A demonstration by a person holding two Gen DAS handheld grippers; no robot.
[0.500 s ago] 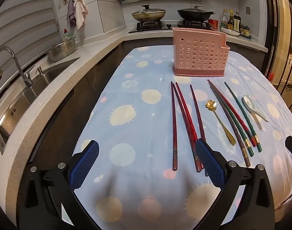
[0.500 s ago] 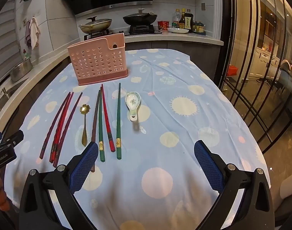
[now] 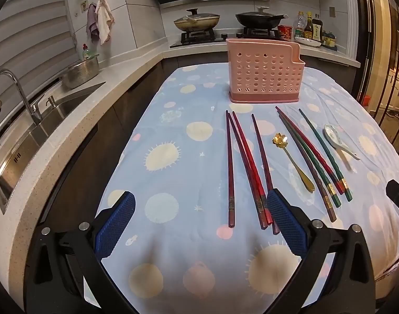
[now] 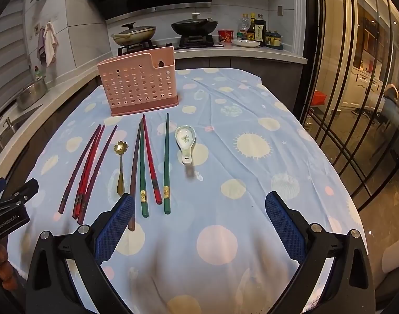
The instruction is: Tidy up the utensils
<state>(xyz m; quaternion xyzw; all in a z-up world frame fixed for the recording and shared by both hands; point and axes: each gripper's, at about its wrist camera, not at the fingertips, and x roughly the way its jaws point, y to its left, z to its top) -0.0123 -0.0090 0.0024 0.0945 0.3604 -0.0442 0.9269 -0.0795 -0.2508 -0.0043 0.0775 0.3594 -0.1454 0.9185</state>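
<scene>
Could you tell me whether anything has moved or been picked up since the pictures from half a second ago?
Nothing has visibly changed. The left gripper and right gripper are open and empty as before, and the chopsticks, gold spoon, ceramic spoon and pink holder lie where they were on the tablecloth.

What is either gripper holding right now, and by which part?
Nothing. The left gripper and right gripper are both open and empty above the tablecloth.
</scene>
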